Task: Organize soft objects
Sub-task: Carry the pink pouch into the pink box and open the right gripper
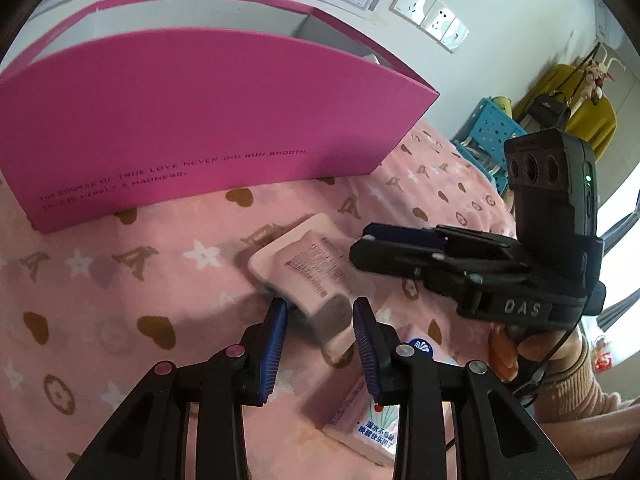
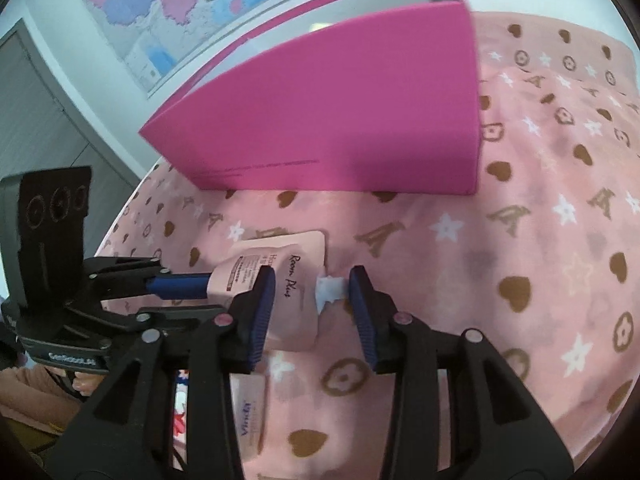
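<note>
A pale pink tube (image 1: 296,264) with dark print lies tilted on the pink blanket. My left gripper (image 1: 320,308) is shut on its cap end, blue pads on either side. In the right wrist view the same tube (image 2: 292,268) reads "Room Plus", and the left gripper (image 2: 202,282) holds its narrow end from the left. My right gripper (image 2: 313,276) stands open over the tube's far edge. A small white scrap (image 2: 330,290) lies between its fingers, and neither pad presses on anything. From the left wrist view the right gripper (image 1: 360,242) reaches in from the right, beside the tube.
An open magenta box (image 1: 208,120) stands on the blanket (image 1: 120,280) behind the tube, seen again as the magenta box (image 2: 340,120). Tissue packs (image 1: 360,428) lie near the grippers' bases. A blue crate (image 1: 492,128) is far right. A hand (image 1: 508,352) grips the right tool.
</note>
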`<control>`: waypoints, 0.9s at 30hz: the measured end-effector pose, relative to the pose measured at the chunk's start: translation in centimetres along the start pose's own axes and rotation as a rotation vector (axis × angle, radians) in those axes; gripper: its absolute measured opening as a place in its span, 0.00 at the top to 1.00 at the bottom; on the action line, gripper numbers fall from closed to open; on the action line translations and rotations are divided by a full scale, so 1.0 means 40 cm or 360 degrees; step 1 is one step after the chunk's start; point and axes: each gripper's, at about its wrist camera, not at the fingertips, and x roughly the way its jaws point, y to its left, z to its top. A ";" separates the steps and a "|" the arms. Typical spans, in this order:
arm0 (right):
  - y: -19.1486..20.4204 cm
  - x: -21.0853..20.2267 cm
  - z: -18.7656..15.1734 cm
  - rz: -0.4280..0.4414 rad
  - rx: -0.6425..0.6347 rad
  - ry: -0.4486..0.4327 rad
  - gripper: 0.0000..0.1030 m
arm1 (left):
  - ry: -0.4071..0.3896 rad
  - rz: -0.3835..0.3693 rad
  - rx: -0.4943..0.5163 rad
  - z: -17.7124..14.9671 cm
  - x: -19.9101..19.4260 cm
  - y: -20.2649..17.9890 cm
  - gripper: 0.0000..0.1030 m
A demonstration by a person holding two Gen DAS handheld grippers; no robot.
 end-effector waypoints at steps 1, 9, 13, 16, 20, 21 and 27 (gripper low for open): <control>0.006 -0.001 -0.002 -0.0011 -0.0010 -0.0005 0.60 | -0.0003 0.0005 0.0001 0.002 0.001 -0.001 0.68; 0.006 -0.048 0.005 0.0044 0.0039 -0.0092 0.60 | -0.0056 -0.0008 0.0004 0.014 -0.022 -0.011 0.68; 0.020 -0.086 0.021 0.0053 0.0012 -0.0145 0.60 | -0.0112 0.0003 0.0036 0.025 -0.054 -0.029 0.68; 0.034 -0.114 0.036 0.0064 -0.0009 -0.0188 0.60 | -0.0161 -0.0002 0.0066 0.037 -0.081 -0.043 0.68; 0.056 -0.154 0.064 0.0062 -0.0067 -0.0247 0.60 | -0.0221 0.0003 0.0100 0.056 -0.117 -0.059 0.68; 0.063 -0.162 0.072 0.0059 -0.0086 -0.0258 0.60 | -0.0236 0.0011 0.0111 0.061 -0.125 -0.067 0.68; 0.080 -0.208 0.130 0.0080 -0.0146 -0.0354 0.60 | -0.0339 0.0040 0.0178 0.114 -0.177 -0.085 0.68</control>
